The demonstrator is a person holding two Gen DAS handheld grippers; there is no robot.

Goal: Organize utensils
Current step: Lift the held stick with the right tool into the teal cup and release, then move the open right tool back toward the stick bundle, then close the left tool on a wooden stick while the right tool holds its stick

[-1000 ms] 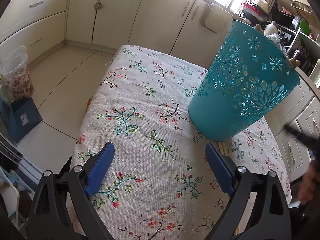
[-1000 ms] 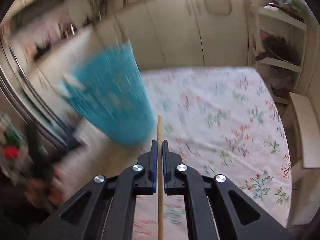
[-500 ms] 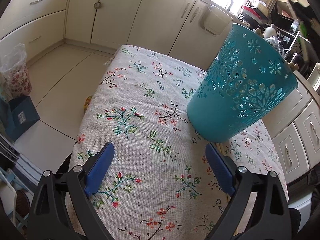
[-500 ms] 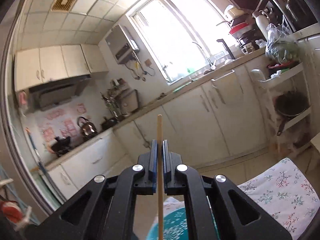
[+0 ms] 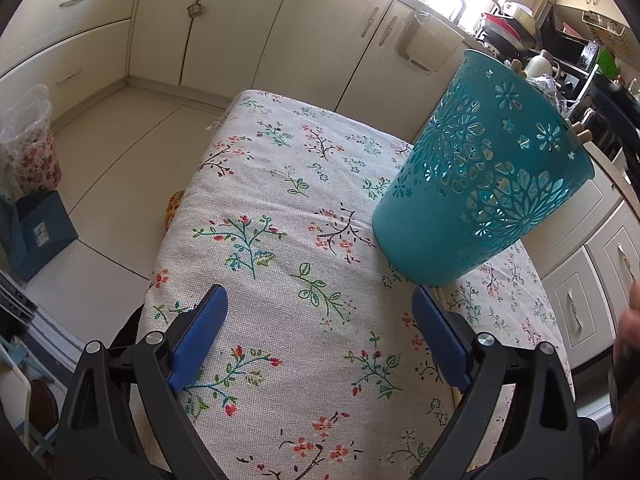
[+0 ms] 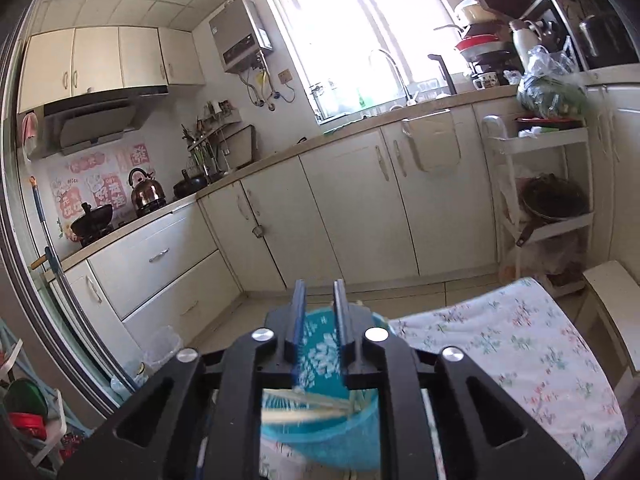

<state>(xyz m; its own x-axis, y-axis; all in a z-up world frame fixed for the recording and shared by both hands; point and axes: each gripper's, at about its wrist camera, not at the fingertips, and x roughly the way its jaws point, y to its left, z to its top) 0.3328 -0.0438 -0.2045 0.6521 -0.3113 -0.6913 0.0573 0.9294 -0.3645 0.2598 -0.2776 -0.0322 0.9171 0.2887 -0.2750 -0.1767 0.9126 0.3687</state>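
A teal perforated basket (image 5: 484, 172) stands on the floral tablecloth (image 5: 280, 240) at the right. Wooden utensil ends (image 5: 582, 134) stick out over its rim. My left gripper (image 5: 320, 316) is open and empty, low over the cloth, left of and in front of the basket. My right gripper (image 6: 319, 320) is open and empty, directly above the basket (image 6: 320, 436). Several wooden sticks (image 6: 304, 410) lie inside the basket below it.
Cream kitchen cabinets (image 5: 240, 28) line the far wall. A white shelf rack (image 6: 540, 208) stands right of the table. A blue box (image 5: 36, 232) and a floral bin (image 5: 28, 148) sit on the floor at the left.
My right gripper has opened and let go of the wooden stick, which now lies in the basket. It tilted down over the basket. The left gripper has stayed still.
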